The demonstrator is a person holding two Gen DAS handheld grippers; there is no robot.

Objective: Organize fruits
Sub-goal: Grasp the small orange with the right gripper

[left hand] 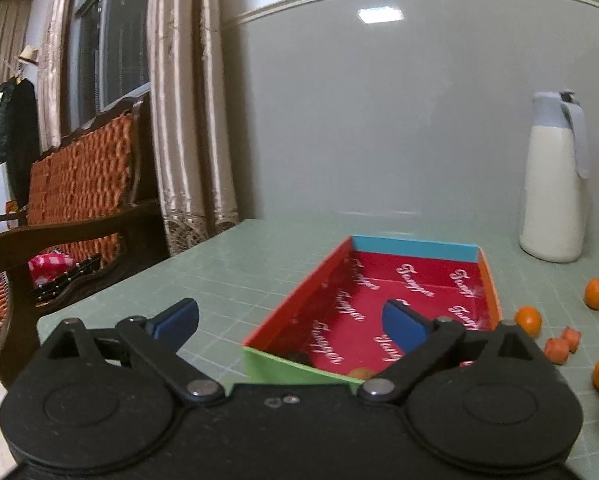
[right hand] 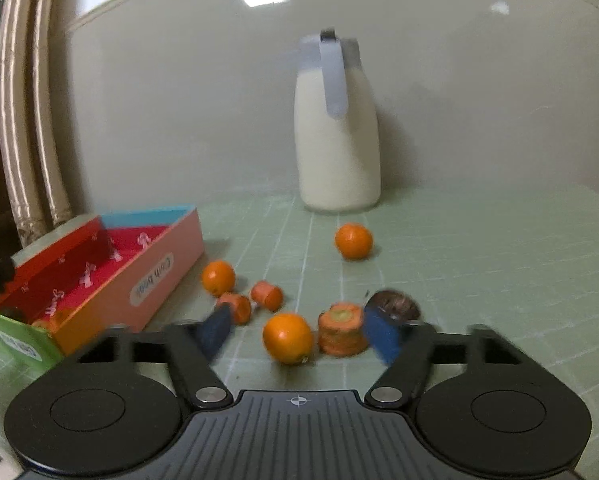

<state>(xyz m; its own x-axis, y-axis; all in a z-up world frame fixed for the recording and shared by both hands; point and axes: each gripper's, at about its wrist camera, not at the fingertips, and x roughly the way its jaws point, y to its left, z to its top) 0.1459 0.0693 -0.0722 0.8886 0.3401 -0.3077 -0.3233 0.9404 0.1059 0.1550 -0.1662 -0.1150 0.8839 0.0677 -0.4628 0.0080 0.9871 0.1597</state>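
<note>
A red box (left hand: 415, 248) with a blue far wall and green near flap lies on the green mat. My left gripper (left hand: 290, 322) hangs open over its near end, nothing between the blue pads. An orange piece (left hand: 361, 372) and a dark thing (left hand: 299, 358) lie inside by the flap. In the right wrist view the box (right hand: 159, 276) is at left. My right gripper (right hand: 299, 334) is open around an orange (right hand: 287, 338) and a thick carrot chunk (right hand: 341, 330); the right pad (right hand: 383, 334) is against the chunk, the left pad stands clear of the orange.
Two more oranges (right hand: 353, 241) (right hand: 218, 278) and two small carrot pieces (right hand: 267, 295) (right hand: 235, 307) lie on the mat. A dark brown round thing (right hand: 395, 304) sits behind the right pad. A white jug (right hand: 337, 140) stands by the wall. A wooden chair (left hand: 79, 184) is left of the table.
</note>
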